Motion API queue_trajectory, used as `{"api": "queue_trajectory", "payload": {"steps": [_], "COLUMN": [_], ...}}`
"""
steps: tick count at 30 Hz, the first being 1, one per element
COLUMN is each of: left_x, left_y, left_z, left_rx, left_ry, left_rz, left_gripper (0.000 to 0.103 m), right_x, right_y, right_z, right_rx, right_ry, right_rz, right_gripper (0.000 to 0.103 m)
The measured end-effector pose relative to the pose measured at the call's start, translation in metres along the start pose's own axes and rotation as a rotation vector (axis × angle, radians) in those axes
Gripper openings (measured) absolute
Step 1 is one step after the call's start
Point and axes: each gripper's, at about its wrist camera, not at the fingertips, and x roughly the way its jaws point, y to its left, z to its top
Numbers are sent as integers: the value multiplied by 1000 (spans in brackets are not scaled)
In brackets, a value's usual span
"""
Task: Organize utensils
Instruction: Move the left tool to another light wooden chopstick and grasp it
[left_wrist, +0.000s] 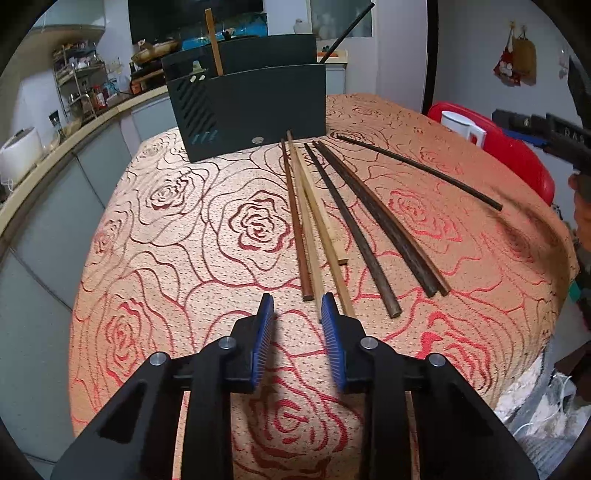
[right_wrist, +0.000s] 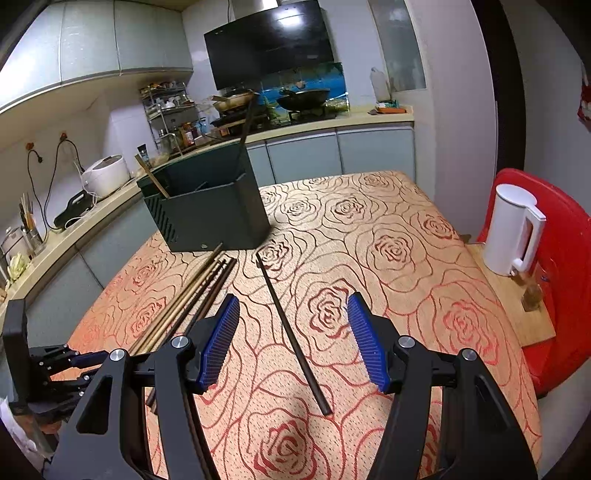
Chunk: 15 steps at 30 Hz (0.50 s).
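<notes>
While two chopsticks already stand in the dark holder at the far side of the table, most of the job lies flat: a fan of wooden and dark chopsticks spreads from just in front of the holder toward the near edge, and one thin black chopstick lies apart to their right. I'd say the sorting is only begun, with the pick-up of the next stick in hand. The left hand-held gripper hangs low over the cloth with its blue pads spread and nothing between them, its right pad just by the near tips of the pale sticks. The right hand-held gripper is likewise released and empty, its pads straddling the lone black stick from above. The next move probably calls for lowering onto that stick and closing squarely across it, since a thin round rod on patterned cloth could roll or slip. Little stands in the way; the fanned sticks overlap near the holder, so lifting one may disturb its neighbours. A white kettle sits on a red chair beside the table, well clear.
</notes>
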Motion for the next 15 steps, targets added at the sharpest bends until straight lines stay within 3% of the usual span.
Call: {"api": "queue_trajectory", "payload": {"steps": [7, 15], "left_x": [3, 7], "left_y": [-7, -8], "left_z": [-2, 1], "left_rx": [3, -7], "left_ry": [11, 12], "left_rz": [-4, 13], "left_gripper": [25, 7], "right_x": [2, 10], "right_y": [-9, -8], "right_z": [-7, -15], "right_rx": [26, 10], "right_ry": [15, 48], "right_rz": [-12, -4], "right_gripper": [59, 59]}}
